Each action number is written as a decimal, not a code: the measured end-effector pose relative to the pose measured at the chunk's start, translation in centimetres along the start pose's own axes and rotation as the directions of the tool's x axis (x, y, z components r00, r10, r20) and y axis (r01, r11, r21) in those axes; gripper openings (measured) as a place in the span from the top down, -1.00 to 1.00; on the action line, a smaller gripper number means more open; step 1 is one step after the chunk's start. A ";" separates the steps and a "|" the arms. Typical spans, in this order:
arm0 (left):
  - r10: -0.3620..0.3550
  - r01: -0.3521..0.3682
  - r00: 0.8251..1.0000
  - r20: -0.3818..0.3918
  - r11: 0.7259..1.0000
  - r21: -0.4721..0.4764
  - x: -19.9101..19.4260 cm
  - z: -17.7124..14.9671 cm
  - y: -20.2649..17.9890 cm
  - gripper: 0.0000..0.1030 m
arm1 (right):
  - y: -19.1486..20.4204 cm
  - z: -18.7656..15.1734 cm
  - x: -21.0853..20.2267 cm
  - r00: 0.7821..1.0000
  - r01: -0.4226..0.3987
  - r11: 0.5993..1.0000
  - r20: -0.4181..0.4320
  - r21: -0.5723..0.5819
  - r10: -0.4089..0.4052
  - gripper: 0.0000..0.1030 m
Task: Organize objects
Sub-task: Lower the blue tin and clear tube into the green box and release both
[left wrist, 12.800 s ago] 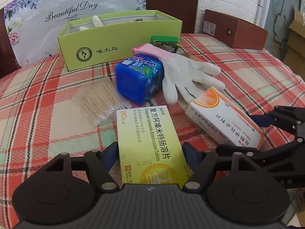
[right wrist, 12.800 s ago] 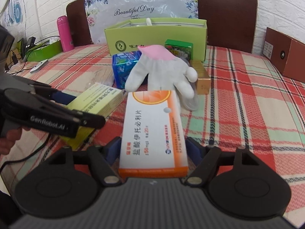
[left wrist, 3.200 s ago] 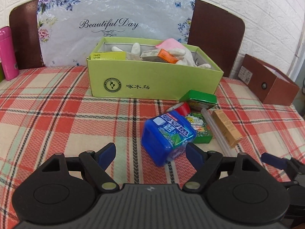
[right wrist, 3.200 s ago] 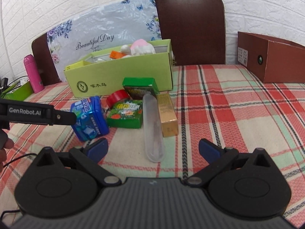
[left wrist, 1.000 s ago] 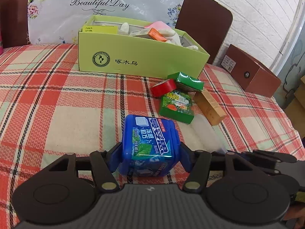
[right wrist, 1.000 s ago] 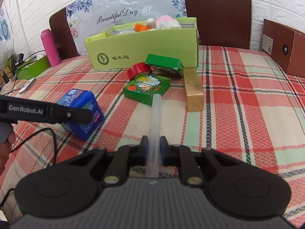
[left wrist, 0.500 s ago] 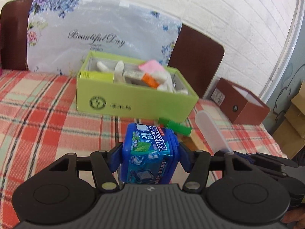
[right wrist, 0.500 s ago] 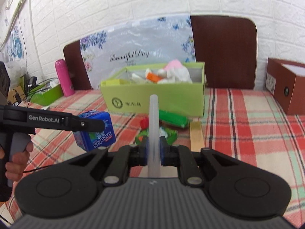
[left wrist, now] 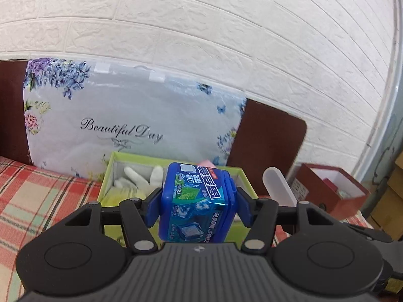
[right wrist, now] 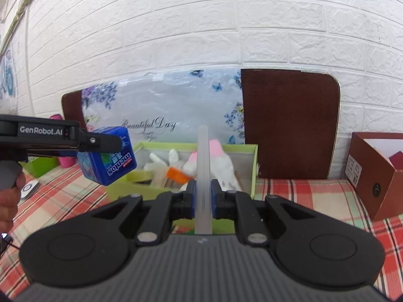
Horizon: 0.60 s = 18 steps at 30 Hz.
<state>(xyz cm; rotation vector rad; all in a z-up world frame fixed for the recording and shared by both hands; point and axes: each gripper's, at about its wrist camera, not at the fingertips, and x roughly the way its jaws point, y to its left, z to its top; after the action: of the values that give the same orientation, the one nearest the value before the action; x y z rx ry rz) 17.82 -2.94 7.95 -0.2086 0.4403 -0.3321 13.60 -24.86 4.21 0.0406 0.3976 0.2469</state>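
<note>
Left wrist view: the left gripper [left wrist: 197, 207] has its blue pads pressed on both sides of a blue mint tub [left wrist: 197, 205], which it holds clear of the table, directly in front of the lens. Behind the tub, toward twelve o'clock, stands the open green box [left wrist: 107, 176], whose inside shows white glove fingers [left wrist: 137, 176] and a pale yellow carton [left wrist: 121, 195]. At about two o'clock from the tub rises the rounded end of a translucent plastic tube [left wrist: 277, 185], and beyond it, at three o'clock, sits a red-brown box [left wrist: 330, 188] on the checked tablecloth [left wrist: 37, 196]. A floral bag printed "Beautiful Day" [left wrist: 121, 130] leans against the white brick wall at eleven o'clock. In the right wrist view, the right gripper [right wrist: 202, 197] is clamped tight on the same translucent plastic tube [right wrist: 202, 166], which stands nearly upright out of the jaws toward twelve o'clock. The green box [right wrist: 248, 173] lies straight behind it, with a white glove with a pink cuff [right wrist: 223, 163] and an orange-ended carton [right wrist: 177, 175] inside. At nine o'clock the left gripper [right wrist: 100, 142] holds the mint tub [right wrist: 108, 159] in the air just beside the box's left end, and a person's hand [right wrist: 10, 196] shows at the frame edge below it.
</note>
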 end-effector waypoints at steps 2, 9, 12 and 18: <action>0.005 -0.005 1.000 0.009 1.000 -0.018 1.2 0.7 0.3 -0.21 | -0.4 0.8 1.5 1.000 0.022 1.000 0.015 -0.001 -0.022 0.78; 0.048 -0.048 0.999 0.009 0.998 -0.029 5.3 1.3 1.5 -0.21 | -1.6 2.3 6.4 0.996 0.066 0.998 0.055 0.019 -0.067 0.78; 0.063 -0.063 0.998 0.003 0.997 -0.032 6.6 1.1 2.0 -0.21 | -1.6 2.3 8.3 0.995 0.079 0.997 0.057 -0.003 -0.078 0.78; 0.085 -0.085 0.996 -0.001 0.996 0.023 7.9 0.0 2.3 -0.44 | -1.1 0.9 12.4 0.994 0.092 0.990 -0.054 -0.104 -0.098 0.25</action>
<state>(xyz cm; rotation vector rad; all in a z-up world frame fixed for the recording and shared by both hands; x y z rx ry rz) 25.19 -3.66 4.28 -0.1663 0.4453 -0.2534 25.28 -22.88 0.21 -0.0852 0.4442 0.1744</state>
